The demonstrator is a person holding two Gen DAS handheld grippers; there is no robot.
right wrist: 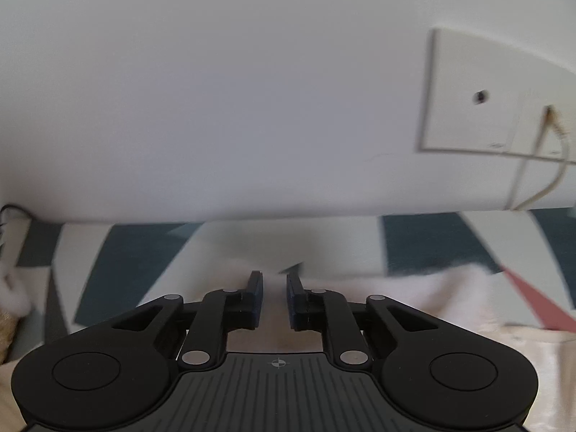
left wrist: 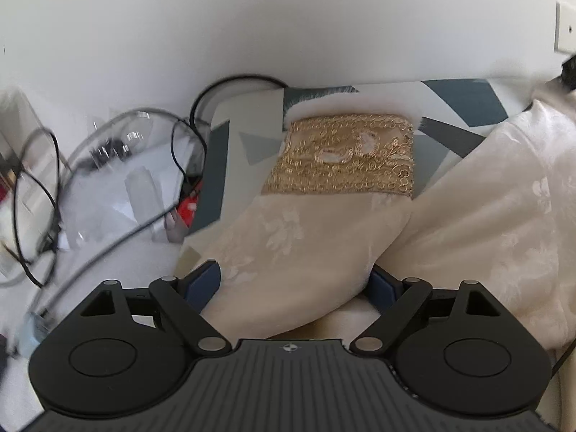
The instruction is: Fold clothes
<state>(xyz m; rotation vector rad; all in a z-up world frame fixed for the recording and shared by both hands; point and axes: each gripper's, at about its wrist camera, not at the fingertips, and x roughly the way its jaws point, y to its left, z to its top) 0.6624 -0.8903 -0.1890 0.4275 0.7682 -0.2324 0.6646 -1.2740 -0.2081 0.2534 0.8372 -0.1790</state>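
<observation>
Gold-embroidered sleeve [left wrist: 306, 216] only in left view, between spread left fingers [left wrist: 203, 282]; right fingers [right wrist: 256, 297] narrowly apart, pinching nothing

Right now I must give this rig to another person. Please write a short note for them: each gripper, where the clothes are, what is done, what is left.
Left gripper: open wide, the cream sleeve lies between its fingers, not pinched.
Right gripper: fingers nearly together; whether they pinch the pale cloth under them I cannot tell.
The cream garment lies on the patterned cover by the wall; its sleeve ends in a gold embroidered cuff.
Done: the sleeve lies slanted beside the body.
Left: the folding itself; no neat fold shows yet.
</observation>
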